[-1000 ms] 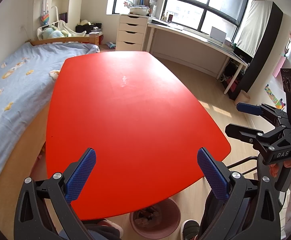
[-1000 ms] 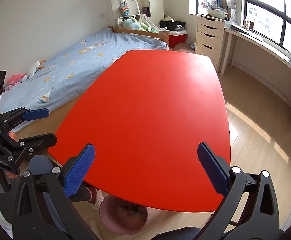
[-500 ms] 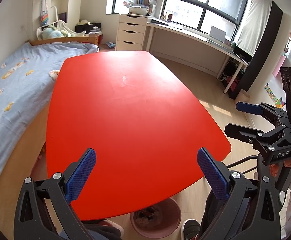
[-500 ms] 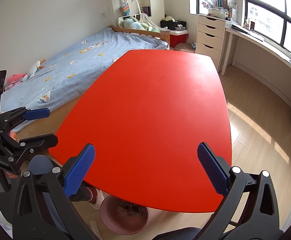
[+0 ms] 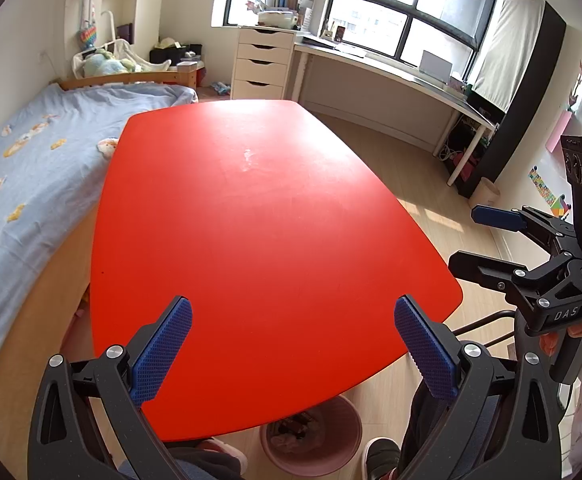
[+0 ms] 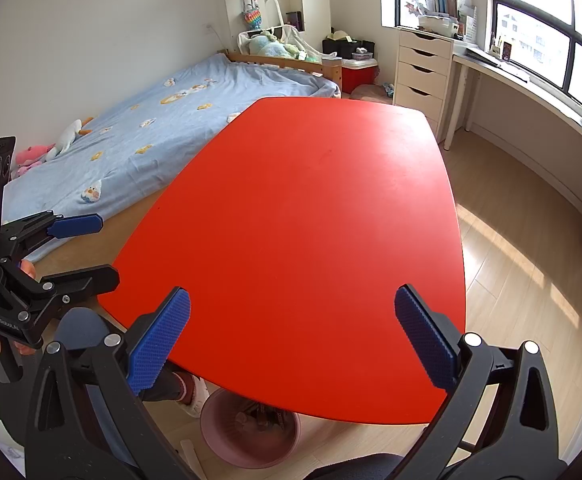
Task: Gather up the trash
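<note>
A red table (image 5: 251,220) fills both views; its top (image 6: 311,220) shows no loose trash. A pink bin (image 5: 315,444) with scraps in it stands on the floor under the near table edge, also in the right wrist view (image 6: 251,428). My left gripper (image 5: 291,348) is open and empty above the near edge; it also shows at the left of the right wrist view (image 6: 87,248). My right gripper (image 6: 291,344) is open and empty above the near edge; it also shows at the right of the left wrist view (image 5: 479,240).
A bed with a blue cover (image 5: 19,160) runs along the table's left side. A white drawer unit (image 5: 263,64) and a long desk (image 5: 391,76) stand under the windows. Wood floor (image 6: 511,240) lies to the right. My feet (image 5: 379,456) are near the bin.
</note>
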Demonstrator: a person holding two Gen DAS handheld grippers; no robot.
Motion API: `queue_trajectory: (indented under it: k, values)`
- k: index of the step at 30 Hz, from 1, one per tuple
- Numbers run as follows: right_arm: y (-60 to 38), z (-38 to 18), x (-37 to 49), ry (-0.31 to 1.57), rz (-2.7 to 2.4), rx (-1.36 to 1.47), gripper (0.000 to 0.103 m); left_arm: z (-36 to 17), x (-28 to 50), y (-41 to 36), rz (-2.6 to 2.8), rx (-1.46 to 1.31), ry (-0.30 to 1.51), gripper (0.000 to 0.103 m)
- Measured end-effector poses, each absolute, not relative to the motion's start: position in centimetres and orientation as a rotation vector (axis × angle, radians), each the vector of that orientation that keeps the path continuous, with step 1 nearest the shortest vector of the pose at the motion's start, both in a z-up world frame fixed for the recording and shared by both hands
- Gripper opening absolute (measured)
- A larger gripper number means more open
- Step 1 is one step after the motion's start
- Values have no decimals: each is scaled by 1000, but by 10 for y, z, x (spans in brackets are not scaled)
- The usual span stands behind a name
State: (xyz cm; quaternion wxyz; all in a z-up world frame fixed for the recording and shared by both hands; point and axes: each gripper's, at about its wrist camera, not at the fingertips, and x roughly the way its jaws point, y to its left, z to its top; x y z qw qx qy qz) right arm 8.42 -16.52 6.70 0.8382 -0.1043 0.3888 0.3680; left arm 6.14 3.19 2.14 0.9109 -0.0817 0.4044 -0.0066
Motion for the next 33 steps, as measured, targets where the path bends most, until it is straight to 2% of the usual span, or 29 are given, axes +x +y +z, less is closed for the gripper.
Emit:
queue_trajectory:
  k: [33]
  values:
    - [-164,61,81,825,785,-227,100,22,63,33,-20,-166,830,97]
